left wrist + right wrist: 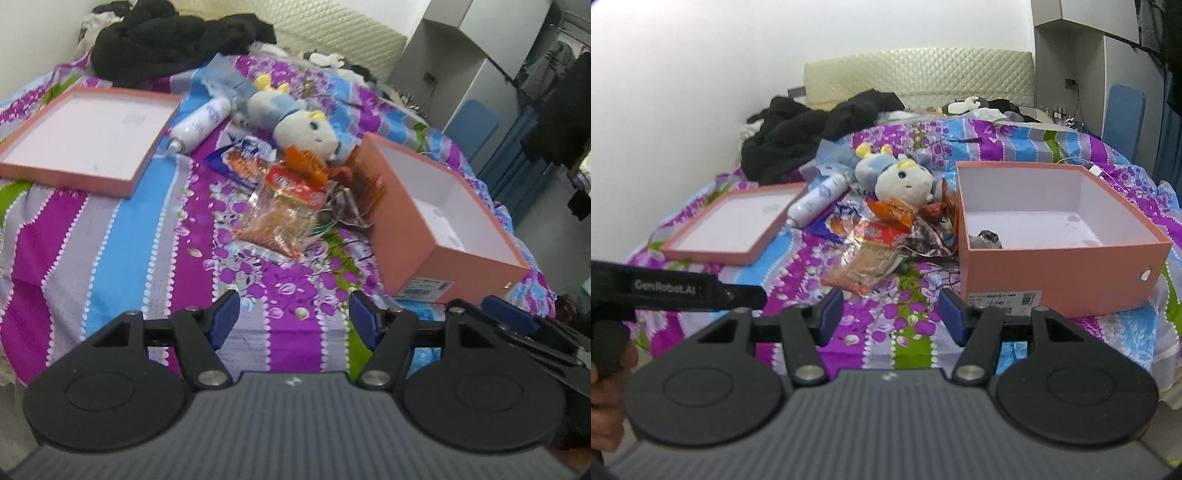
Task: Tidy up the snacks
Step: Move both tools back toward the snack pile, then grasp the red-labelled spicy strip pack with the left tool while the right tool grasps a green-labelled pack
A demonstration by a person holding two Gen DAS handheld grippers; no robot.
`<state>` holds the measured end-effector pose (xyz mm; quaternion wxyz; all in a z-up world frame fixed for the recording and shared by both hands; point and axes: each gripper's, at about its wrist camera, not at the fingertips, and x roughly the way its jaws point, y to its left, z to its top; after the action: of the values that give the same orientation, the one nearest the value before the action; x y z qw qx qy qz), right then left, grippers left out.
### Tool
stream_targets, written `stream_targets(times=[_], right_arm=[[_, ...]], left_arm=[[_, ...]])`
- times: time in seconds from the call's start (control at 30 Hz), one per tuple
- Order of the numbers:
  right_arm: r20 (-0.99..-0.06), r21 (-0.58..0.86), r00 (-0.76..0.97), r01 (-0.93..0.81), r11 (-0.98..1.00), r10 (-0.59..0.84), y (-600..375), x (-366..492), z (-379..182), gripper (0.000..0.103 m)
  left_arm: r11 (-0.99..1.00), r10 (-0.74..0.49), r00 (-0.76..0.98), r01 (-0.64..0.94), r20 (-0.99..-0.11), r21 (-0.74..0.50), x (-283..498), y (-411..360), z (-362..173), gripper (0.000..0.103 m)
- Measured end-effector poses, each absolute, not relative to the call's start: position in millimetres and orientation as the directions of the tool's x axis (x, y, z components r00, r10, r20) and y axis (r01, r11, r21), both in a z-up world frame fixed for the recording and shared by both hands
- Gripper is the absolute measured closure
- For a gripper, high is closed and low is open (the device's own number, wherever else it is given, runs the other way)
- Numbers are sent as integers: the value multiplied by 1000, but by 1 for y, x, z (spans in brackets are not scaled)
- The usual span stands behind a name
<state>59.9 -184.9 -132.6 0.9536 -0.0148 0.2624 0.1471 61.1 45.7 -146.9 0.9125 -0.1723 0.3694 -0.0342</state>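
Bedding in purple, blue and green stripes covers the bed (827, 328) that carries everything, with a padded headboard and dark clothes heaped at its far end. Take the pink box (1060, 273) as the landmark. Furthest left of it lies its lid (713, 254), turned inside up. Next, still left of the box, a white tube (816, 201) points toward the lid's corner. Closer to the box sits a plush toy (905, 182), and in front of the toy, just beside the box's left wall, the snacks (871, 254) lie in a loose pile: a clear crinkly packet nearest us, orange and red wrappers behind it, a blue one on the pile's left edge. Inside the box, in its near-left corner, one dark wrapper seems to lie already; the rest of the floor shows bare.

Both tongs hang in front of the box and pile, apart from either. The left tongs (293, 321) stand wide with nothing between them; the right tongs (886, 315) stand a little narrower, also empty.

I'd judge the packets light, soft and slick, apt to crackle and slide under a pinch, with brittle contents likely in the clear one. Best hold looks like a flat sealed edge or corner of the nearest packet, not its puffed middle.
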Motion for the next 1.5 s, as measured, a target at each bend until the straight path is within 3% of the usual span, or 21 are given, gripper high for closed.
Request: stream_targets(times=[0.2,0.47,0.77,1.0,1.07,1.23,1.33,1.5], right_arm=[[-515,-45,823,-305,951,239,-170,86,-143,45],[-520,-162,827,-341,926,214,-140,137,-153,63],[-558,-227,810,-358,906,180,-114,205,-179,65],[-579,-265,800,-366,892,156,-102,253,-202,67],[-597,-285,792,-359,889,129,-98,267,-211,80],[-609,-318,787,-354,880,96,-94,289,-224,80],[-597,-366,799,-355,860,76,-88,294,-231,80],[-600,-414,798,-364,835,51,-80,303,-245,79]], left_arm=[[936,-190,703,-81,-686,-342,101,55,-169,29],[948,-188,654,-74,-733,-310,153,62,-207,19],[959,-213,623,-14,-752,-283,221,74,-245,19],[954,-290,646,133,-706,-270,262,74,-254,19],[951,-306,648,168,-698,-261,271,73,-258,19],[945,-325,613,231,-720,-230,284,66,-270,17],[937,-341,599,277,-724,-213,285,58,-277,9],[933,-344,592,305,-728,-193,286,48,-282,11]])
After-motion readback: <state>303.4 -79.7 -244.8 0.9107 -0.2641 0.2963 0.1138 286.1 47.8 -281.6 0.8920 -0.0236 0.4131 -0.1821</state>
